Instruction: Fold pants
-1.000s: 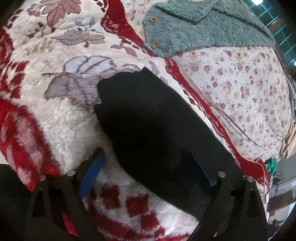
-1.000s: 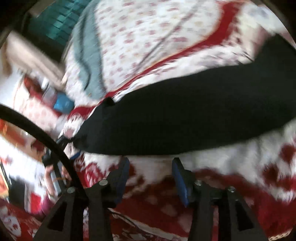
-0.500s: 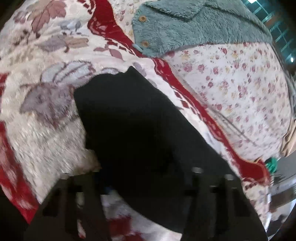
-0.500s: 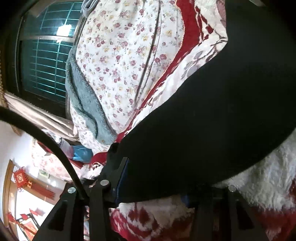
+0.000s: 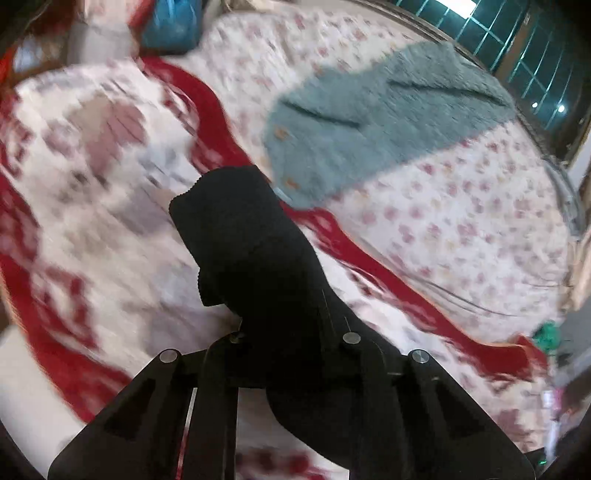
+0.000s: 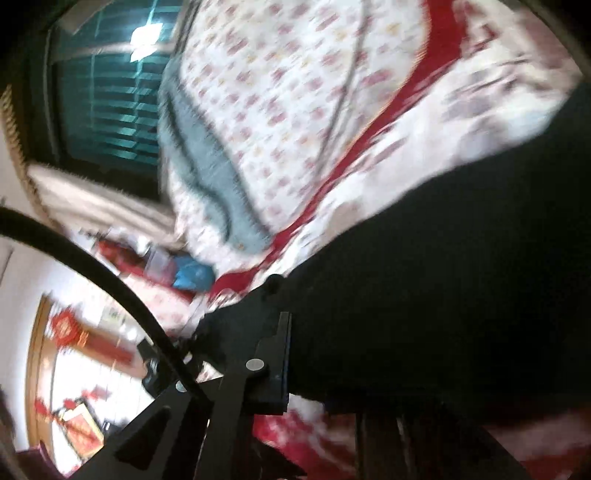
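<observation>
Pants (image 5: 258, 258), black and soft, are bunched between the jaws of the left gripper (image 5: 291, 354) and reach forward from them in a narrow, crumpled strip whose far end has a ribbed edge. That far end lies ahead of the jaws, over the red and white blanket (image 5: 92, 206) on the bed. The left jaws are drawn in close around the dark cloth and have hold of it; the pads themselves are hidden in the fabric.

Beyond the pants, ahead and to the right of the left jaws, a teal fleece jacket (image 5: 369, 114) with small brown buttons lies flat on a flowered sheet (image 5: 461, 206). A blue bag (image 5: 170, 22) sits far ahead to the left, at the head of the bed.

In the right wrist view the pants (image 6: 443, 295) fill the space ahead and to the right of the right gripper (image 6: 325, 380) as one broad dark mass. The left finger of this gripper, with its blue pad edge, presses against the cloth. The other finger is lost in shadow under the fabric, so I cannot tell how far these jaws are closed. Both views are blurred. A dark cable (image 6: 92, 273) curves across the left of that view, in front of a window (image 6: 99, 103) and a white wall.
</observation>
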The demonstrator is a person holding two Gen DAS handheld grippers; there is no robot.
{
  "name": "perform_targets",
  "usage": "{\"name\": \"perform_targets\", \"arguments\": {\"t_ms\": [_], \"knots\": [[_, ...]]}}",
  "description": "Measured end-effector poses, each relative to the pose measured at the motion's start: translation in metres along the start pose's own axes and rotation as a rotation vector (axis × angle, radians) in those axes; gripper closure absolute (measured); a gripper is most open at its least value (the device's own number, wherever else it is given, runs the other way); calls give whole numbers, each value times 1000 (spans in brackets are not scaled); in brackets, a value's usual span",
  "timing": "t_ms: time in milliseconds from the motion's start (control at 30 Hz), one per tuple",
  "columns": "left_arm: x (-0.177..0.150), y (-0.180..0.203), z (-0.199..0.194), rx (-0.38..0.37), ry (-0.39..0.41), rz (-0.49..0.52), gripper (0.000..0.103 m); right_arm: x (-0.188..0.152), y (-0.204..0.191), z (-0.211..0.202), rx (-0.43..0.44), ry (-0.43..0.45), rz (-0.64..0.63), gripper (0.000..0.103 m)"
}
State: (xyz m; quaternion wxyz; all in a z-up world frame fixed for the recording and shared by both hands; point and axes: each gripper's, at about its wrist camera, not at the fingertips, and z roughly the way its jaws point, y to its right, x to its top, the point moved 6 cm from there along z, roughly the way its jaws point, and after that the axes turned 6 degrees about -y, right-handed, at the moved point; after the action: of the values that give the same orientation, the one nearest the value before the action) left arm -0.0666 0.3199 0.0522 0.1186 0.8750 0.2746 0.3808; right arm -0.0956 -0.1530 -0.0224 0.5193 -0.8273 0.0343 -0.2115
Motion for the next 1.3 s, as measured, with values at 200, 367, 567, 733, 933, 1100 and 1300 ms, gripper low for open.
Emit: {"name": "perform_targets", "arguments": {"t_ms": [200,367,567,733,933,1100,1300], "knots": [[-18,-61,35,132,-210,-22,76,-32,-10,53,-180,-265,-149,68],[-14,-70,7,168,-161,-20,68,-30,-17,-16,-204,-230,-149,64],[2,-60,-53,146,-10,-56,57,18,-6,-128,-427,54,-161,63],[-5,-15,-66,33,-37,11,54,42,50,-145,-641,51,-75,62],[-37,49,-37,-46,-166,100,54,38,73,-99,-652,-77,-161,75],[-71,117,-22,-132,-236,237,54,37,41,-109,-646,-30,-313,87],[-122,185,0,-219,-345,375,54,43,36,-142,-669,125,-249,87]]}}
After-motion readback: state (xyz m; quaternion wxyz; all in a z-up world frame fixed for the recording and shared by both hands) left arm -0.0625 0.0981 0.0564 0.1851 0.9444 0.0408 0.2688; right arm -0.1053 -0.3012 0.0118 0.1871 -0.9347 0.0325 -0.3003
